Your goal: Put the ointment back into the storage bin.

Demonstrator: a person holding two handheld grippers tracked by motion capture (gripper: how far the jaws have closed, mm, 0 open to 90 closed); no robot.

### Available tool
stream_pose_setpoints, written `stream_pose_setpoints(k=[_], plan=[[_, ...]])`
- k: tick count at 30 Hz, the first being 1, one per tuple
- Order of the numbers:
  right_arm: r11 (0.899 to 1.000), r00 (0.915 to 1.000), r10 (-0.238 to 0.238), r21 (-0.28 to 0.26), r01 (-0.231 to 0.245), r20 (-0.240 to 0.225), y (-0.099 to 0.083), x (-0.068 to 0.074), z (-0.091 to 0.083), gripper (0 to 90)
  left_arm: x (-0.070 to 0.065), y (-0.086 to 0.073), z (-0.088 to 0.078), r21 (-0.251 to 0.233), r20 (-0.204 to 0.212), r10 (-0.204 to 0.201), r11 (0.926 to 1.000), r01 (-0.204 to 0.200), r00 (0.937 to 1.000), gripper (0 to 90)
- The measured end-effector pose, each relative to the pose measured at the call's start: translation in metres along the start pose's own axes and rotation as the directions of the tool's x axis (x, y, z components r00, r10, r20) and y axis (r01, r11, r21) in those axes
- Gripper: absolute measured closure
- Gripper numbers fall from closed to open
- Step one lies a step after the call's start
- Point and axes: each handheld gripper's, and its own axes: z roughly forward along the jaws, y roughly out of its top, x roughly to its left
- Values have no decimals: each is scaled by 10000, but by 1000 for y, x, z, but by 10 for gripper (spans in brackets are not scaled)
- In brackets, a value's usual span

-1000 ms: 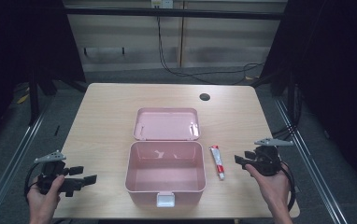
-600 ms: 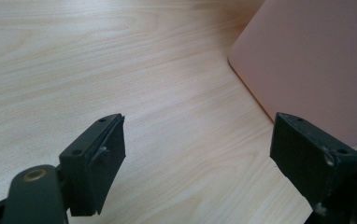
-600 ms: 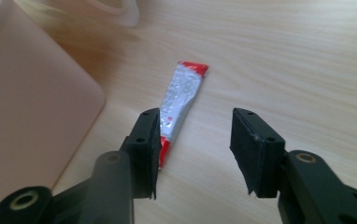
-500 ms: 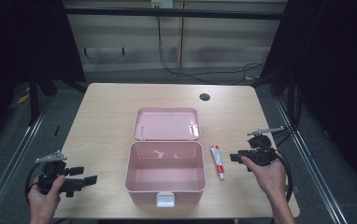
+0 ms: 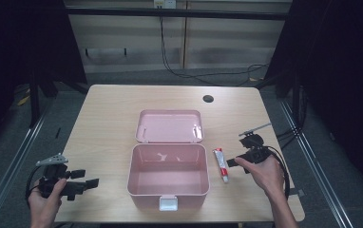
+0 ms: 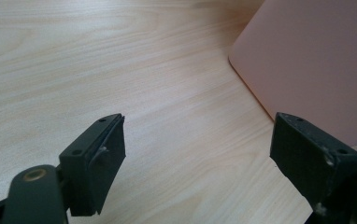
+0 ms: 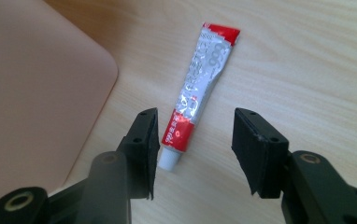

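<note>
Lies flat on the bench (image 5: 103,118): one tube (image 5: 221,164), red and silver, just beside the right wall of the box (image 5: 167,176), not touching it. Long axis runs roughly 12 to 6 in the high view, white cap at 6, crimped flat end at 12. In the right gripper view, points from 1 o'clock (crimp) down to 7 o'clock (cap).

Right gripper (image 7: 195,149) at 3 o'clock of the tube, held over its cap end. Fingers about half open, having just been opening; the lower part of the tube shows between them, pads clear of it, nothing gripped.

Left gripper (image 6: 197,154) at 9 o'clock of the box, near the front left edge of the bench. Fingers spread wide, over bare wood, holding and touching nothing; a corner of the box ahead at 2 o'clock.

Count: one tube, one pink box standing open with its lid (image 5: 170,126) laid back at 12 o'clock, two grippers, one dark hole (image 5: 208,99) in the bench at the far side.
</note>
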Motion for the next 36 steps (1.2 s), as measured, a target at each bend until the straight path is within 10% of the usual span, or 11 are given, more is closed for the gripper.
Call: stream_pose_setpoints(k=[19, 36], plan=[[9707, 9997, 194, 2391, -219, 128, 23, 8, 27, 619, 0, 0, 0, 27, 5, 7, 10000, -7, 10000, 181], [9433, 9983, 473, 3272, -556, 332, 34, 5, 53, 657, 0, 0, 1, 87, 52, 56, 9999, -57, 10000, 181]])
